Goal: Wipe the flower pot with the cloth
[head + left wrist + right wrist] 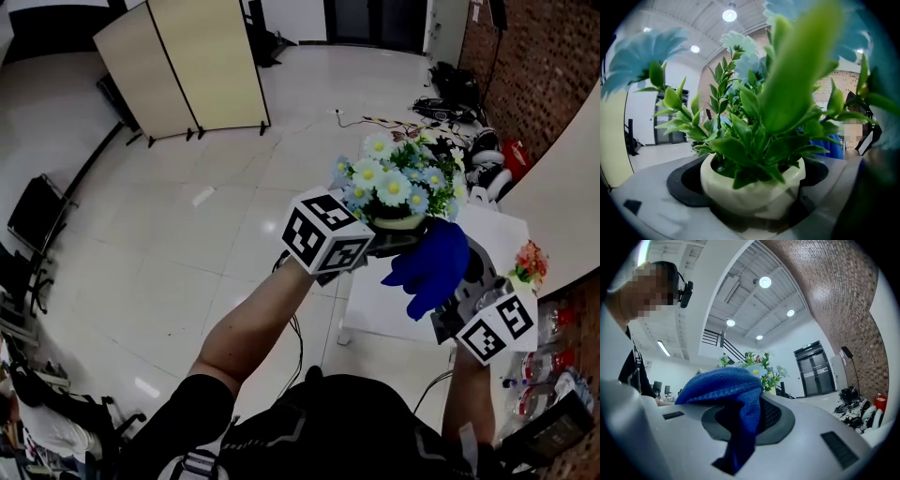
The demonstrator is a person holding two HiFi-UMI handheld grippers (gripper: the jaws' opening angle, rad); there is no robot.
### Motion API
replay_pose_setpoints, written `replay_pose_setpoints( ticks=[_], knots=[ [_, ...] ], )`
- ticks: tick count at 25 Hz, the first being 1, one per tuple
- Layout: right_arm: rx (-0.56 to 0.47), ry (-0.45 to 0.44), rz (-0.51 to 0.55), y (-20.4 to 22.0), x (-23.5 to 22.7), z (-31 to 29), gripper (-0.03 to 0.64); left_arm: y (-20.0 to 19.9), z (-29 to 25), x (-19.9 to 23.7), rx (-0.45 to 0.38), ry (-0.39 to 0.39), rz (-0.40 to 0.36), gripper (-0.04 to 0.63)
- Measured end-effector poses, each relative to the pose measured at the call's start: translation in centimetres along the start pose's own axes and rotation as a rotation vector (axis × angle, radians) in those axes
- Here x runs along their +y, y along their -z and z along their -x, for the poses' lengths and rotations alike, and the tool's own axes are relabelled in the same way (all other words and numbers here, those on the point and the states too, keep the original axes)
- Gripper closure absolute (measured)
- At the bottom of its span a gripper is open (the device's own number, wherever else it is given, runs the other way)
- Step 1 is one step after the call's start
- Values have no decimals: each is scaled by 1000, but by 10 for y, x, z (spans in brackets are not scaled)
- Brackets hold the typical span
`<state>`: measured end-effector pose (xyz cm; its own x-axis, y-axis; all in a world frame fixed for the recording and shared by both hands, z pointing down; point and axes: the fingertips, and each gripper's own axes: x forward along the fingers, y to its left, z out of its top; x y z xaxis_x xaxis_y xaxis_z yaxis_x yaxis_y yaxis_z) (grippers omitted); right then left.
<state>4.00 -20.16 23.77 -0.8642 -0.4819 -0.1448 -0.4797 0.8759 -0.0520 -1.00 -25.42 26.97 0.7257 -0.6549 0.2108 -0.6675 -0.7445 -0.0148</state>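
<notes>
A cream flower pot (752,187) with green leaves and pale blue daisies (389,183) is lifted in the air, my left gripper (750,206) shut on it. In the head view the pot's rim (401,222) shows just right of the left gripper's marker cube (325,233). A blue cloth (429,264) hangs right below and beside the pot, held in my right gripper (448,305), which is shut on it. In the right gripper view the cloth (736,404) drapes between the jaws, with the flowers (757,366) behind it.
A white table (394,305) stands below the grippers, with a small pot of orange flowers (530,262) at its right edge. A folding screen (192,66) stands far back on the glossy floor. Bags and cables (455,94) lie by the brick wall.
</notes>
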Motion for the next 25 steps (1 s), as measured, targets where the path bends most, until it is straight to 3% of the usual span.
replay_pose_setpoints(
  ticks=[7, 12, 18, 21, 25],
  knots=[
    [21, 12, -15, -3, -11, -17, 568, -9, 6, -9, 26, -11, -81, 40],
    [22, -9, -49, -4, -18, -21, 568, -11, 12, -9, 20, -28, -71, 40],
    [43, 19, -91, -7, -41, -34, 568, -27, 27, -23, -24, 31, -57, 40],
    [31, -2, -93, -10, -41, -29, 568, -27, 27, -23, -24, 26, -63, 40],
    [2, -84, -80, -17, -7, -3, 568, -20, 22, -17, -11, -2, -61, 40]
  ],
)
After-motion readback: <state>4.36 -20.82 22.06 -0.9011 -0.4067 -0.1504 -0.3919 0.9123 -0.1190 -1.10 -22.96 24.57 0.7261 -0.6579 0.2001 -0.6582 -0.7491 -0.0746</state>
